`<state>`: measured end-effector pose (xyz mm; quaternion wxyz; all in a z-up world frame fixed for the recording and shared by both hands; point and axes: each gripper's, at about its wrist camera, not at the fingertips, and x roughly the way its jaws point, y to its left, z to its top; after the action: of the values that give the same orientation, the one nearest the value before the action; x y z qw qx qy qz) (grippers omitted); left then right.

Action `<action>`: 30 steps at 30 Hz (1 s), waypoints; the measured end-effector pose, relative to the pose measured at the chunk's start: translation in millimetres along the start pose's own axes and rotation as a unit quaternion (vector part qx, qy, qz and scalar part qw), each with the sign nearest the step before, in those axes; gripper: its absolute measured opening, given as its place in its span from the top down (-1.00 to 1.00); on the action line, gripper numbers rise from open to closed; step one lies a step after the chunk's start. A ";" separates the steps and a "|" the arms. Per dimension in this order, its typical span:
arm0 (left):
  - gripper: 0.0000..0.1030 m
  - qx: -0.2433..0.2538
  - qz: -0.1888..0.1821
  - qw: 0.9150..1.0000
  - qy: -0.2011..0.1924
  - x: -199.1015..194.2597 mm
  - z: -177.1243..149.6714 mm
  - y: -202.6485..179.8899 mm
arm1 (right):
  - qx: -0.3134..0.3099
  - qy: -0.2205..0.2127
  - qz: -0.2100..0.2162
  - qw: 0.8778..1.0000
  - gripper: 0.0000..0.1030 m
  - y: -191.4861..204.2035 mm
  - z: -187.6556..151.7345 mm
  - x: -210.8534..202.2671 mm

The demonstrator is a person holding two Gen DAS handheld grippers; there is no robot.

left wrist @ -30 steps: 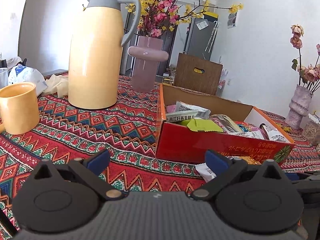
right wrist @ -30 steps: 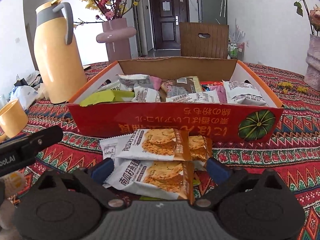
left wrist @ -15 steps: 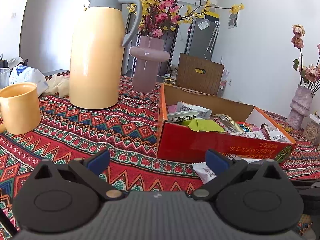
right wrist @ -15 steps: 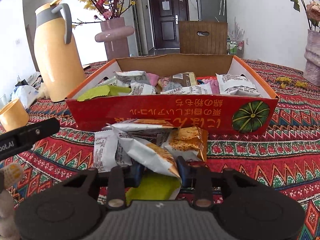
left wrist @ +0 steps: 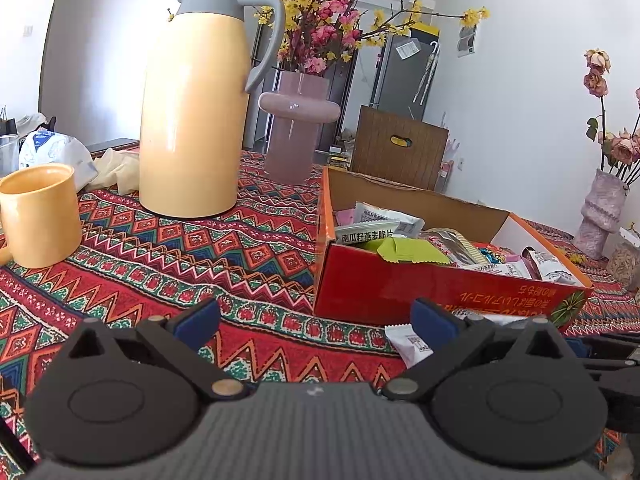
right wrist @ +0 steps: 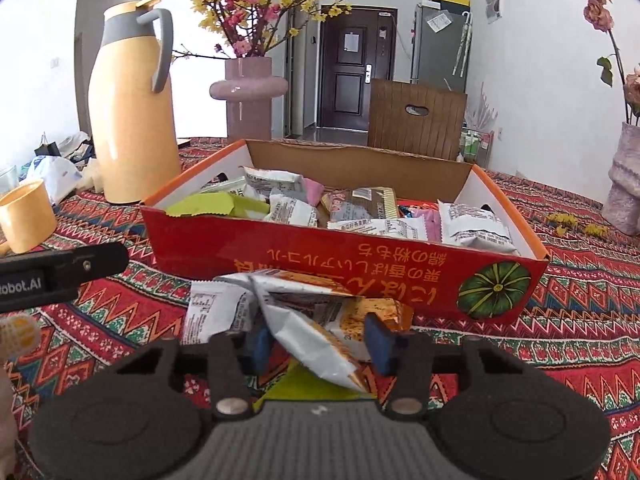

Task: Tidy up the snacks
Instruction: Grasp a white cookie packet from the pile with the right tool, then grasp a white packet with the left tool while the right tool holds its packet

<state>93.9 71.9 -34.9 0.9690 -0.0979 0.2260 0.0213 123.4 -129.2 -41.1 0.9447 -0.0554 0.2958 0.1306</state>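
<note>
Pinching white-and-orange foil snack packet (right wrist: 320, 344) between blue pads: right hand-held gripper (right wrist: 319, 344), low over bench (right wrist: 580, 320) with red zigzag-patterned cloth, just in front of red cardboard box (right wrist: 320, 252). More packets heaped beneath, touching box front wall. Box holds mixed wrapped snacks. Left hand-held gripper (left wrist: 316, 318) spread wide, holding nothing, left of box. Tall yellow thermos jug (left wrist: 192, 112) and yellow mug (left wrist: 40, 212) stand well apart from box.
</note>
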 end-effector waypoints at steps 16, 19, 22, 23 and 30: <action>-1.00 0.004 0.008 1.000 0.005 1.8 -0.9 -1.7 | 0.026 -0.069 0.010 0.997 0.76 -27.8 -4.8 -42.8; -1.00 0.005 0.012 1.000 0.007 3.2 -1.0 -2.8 | 0.046 -0.076 -0.003 0.996 0.77 -44.4 -7.2 -48.2; -1.00 0.007 0.018 1.000 0.010 4.1 -1.2 -3.5 | 0.067 -0.077 -0.017 0.995 0.76 -62.1 -11.6 -48.6; -1.00 0.008 0.019 1.000 0.010 4.4 -1.3 -3.7 | 0.073 -0.075 -0.020 0.994 0.77 -67.3 -13.4 -47.5; -1.00 0.016 0.036 0.999 0.017 7.6 -2.1 -6.6 | 0.117 -0.071 -0.019 0.990 0.76 -93.7 -27.9 -30.1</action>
<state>100.4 65.0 -38.9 0.9650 -0.0745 0.2462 0.0508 110.6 -230.7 -44.1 0.9656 0.0592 0.2400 0.0804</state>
